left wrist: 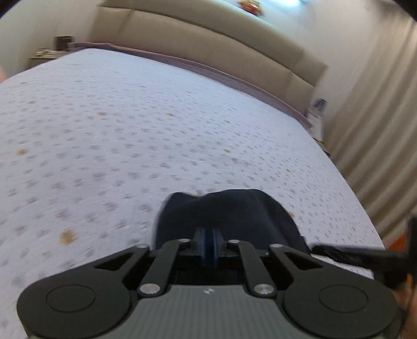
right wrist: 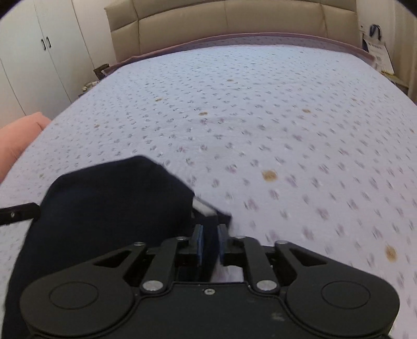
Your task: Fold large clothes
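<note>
A dark navy garment (left wrist: 229, 216) hangs from both grippers above a bed with a pale lilac patterned cover (left wrist: 130, 130). My left gripper (left wrist: 208, 247) is shut on the cloth, its blue pads pressed together with fabric draped over the tips. My right gripper (right wrist: 209, 242) is shut on another part of the same garment (right wrist: 112, 208), which bulges up to the left of its fingers. The rest of the garment is hidden below both tools. The right gripper's edge shows at the far right of the left wrist view (left wrist: 365, 254).
A beige padded headboard (right wrist: 234, 20) runs along the far side of the bed. White wardrobe doors (right wrist: 31, 52) stand at the left, curtains (left wrist: 378, 117) at the right. A pink cushion (right wrist: 18, 135) lies at the bed's left edge. A paper bag (right wrist: 378, 49) stands by the headboard.
</note>
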`<action>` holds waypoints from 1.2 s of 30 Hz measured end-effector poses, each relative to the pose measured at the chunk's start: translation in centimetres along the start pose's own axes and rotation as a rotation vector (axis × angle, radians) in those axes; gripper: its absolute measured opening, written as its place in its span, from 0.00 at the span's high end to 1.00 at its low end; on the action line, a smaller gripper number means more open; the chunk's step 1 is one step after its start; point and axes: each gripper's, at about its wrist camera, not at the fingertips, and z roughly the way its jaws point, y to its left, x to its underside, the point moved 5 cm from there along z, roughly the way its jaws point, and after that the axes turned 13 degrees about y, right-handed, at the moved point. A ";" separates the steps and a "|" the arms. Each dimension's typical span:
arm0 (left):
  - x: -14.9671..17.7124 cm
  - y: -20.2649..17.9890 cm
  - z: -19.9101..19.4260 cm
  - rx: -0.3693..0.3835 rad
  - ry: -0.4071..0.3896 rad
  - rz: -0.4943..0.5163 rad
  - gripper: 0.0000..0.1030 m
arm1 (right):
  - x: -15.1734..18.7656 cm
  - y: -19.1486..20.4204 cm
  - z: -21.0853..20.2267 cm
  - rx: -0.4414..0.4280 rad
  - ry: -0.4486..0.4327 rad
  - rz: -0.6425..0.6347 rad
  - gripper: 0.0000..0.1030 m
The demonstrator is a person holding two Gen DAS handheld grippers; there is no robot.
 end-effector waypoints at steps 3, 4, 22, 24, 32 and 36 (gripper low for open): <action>1.4 1.3 -2.6 0.023 -0.007 -0.070 0.78 | 3.0 0.0 -2.4 -0.065 0.020 0.029 0.57; 1.9 1.6 -3.2 0.025 -0.002 -0.086 0.75 | 3.7 0.2 -3.0 -0.092 0.022 0.036 0.52; 5.6 4.2 -1.1 0.110 0.130 -0.252 0.20 | 6.3 1.0 -1.7 -0.392 0.136 0.233 0.16; 5.5 4.3 -1.3 0.155 0.129 -0.257 0.19 | 6.3 1.3 -1.8 -0.399 0.133 0.207 0.07; 6.8 5.1 3.9 0.350 0.321 -0.295 0.07 | 7.6 1.0 3.0 -0.487 0.223 0.268 0.00; 7.1 5.9 6.3 0.497 0.357 -0.385 0.06 | 6.9 1.7 3.9 -0.551 0.248 0.259 0.03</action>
